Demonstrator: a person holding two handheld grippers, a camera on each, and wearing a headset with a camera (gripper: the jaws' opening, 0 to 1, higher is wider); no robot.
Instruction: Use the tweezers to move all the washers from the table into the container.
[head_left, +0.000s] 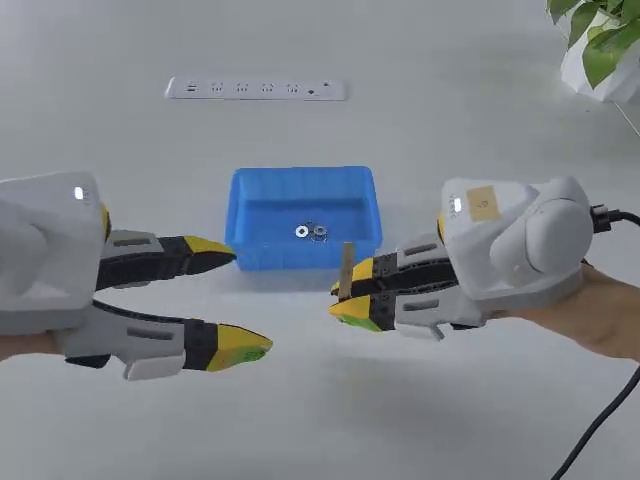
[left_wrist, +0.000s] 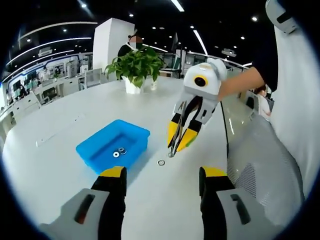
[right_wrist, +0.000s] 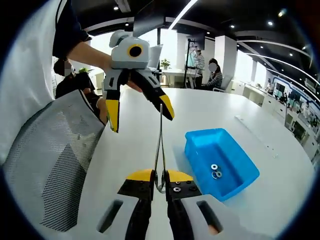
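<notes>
Near the container (left_wrist: 107, 142) edge, one washer (left_wrist: 161, 162).

The blue container (head_left: 300, 255) stands open-topped on the table (head_left: 420, 120). It can be reached from above and, on its near side, through the gap between the left gripper (head_left: 250, 300) and the tweezers (head_left: 347, 262) clamped in the right gripper (head_left: 340, 300). A power strip (head_left: 255, 89) lies well behind, and a plant (head_left: 600, 40) crowds the far right.

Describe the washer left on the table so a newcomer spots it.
Find the blue container on the white table. Beside it, by the tips of the tweezers, lies one washer on bare tabletop; the other washers sit inside.
</notes>
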